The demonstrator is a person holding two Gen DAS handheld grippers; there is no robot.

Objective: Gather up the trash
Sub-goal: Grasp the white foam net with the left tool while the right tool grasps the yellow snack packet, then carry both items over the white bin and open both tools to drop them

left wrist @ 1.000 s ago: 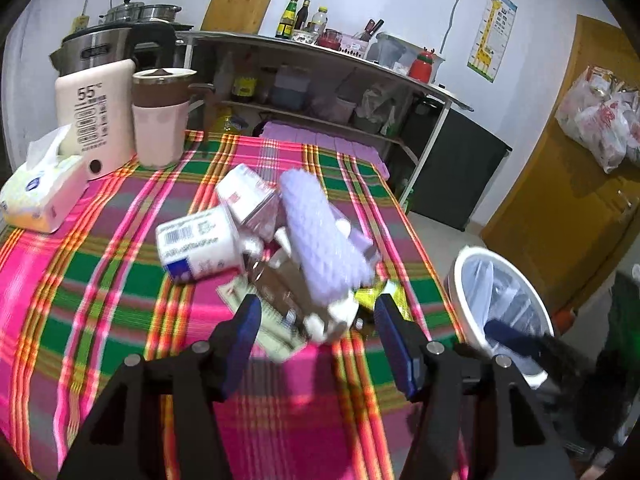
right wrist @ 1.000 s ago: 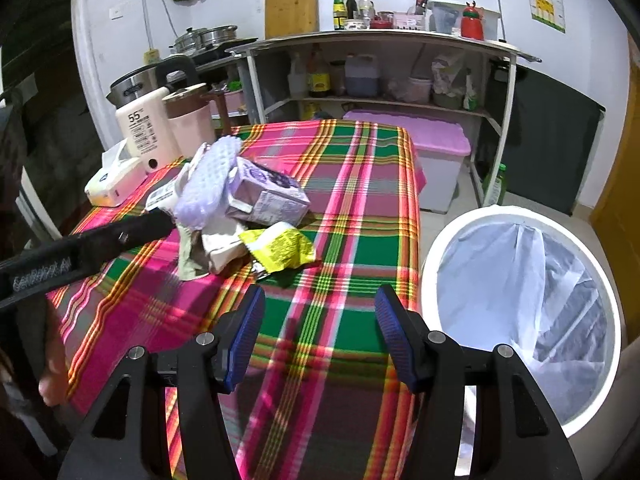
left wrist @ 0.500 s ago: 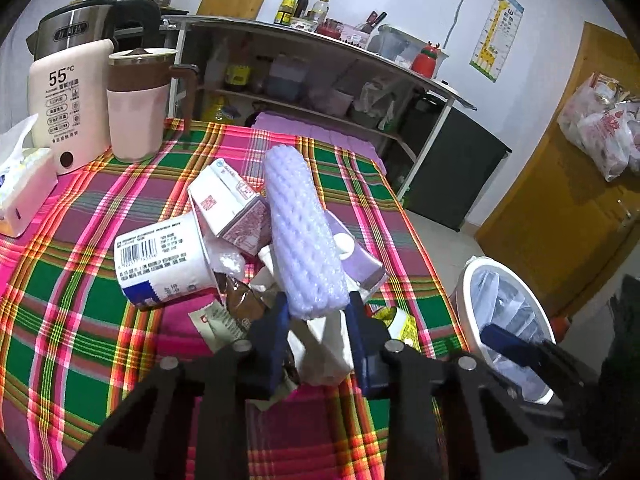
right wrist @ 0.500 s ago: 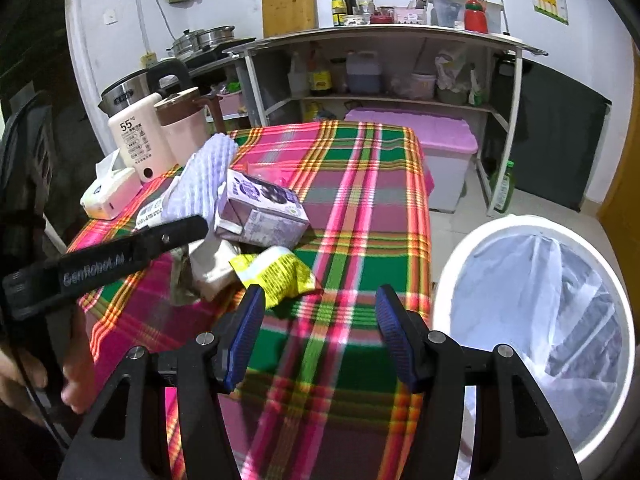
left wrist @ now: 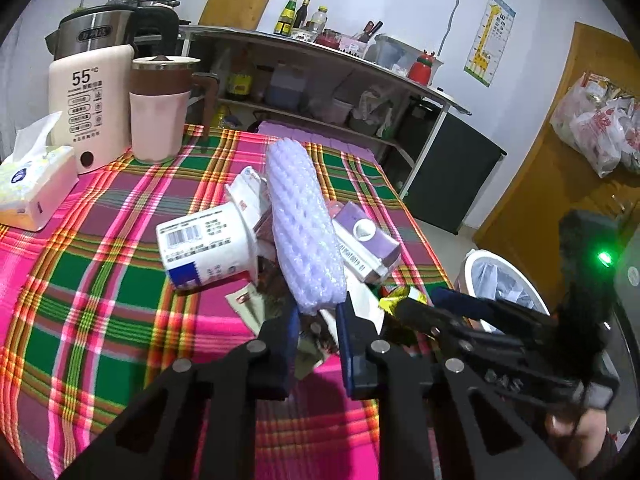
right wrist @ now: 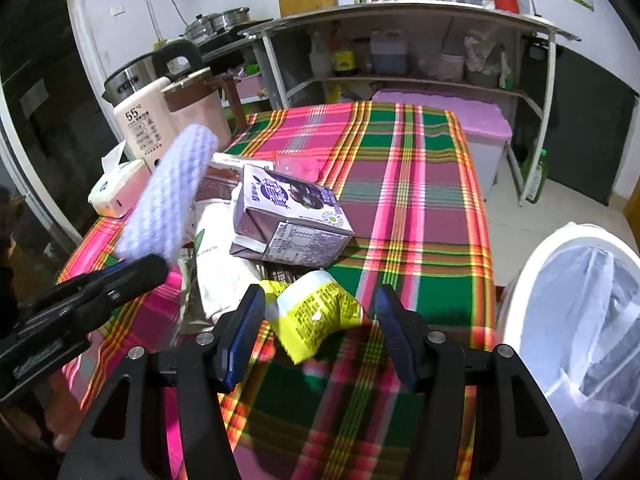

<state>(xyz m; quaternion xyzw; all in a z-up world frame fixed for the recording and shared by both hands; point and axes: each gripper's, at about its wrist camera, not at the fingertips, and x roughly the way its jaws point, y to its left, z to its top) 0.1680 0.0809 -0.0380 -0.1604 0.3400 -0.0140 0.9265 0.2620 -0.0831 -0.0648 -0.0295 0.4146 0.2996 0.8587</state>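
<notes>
On a plaid tabletop (right wrist: 420,184), the left claw (left wrist: 318,320), its jaws just closing, clamps the near end of a white foam sleeve (left wrist: 302,232) atop a trash pile: a tipped white cup (left wrist: 204,248), a purple carton (right wrist: 288,220) and wrappers. The right claw (right wrist: 320,320) stands wide apart around a yellow wrapper (right wrist: 316,316), pads not touching. Beside the tabletop, a white bin (right wrist: 576,320) holds only its clear liner.

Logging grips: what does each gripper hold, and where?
Left gripper pinches the foam net sleeve by its near end; right gripper holds nothing.
</notes>
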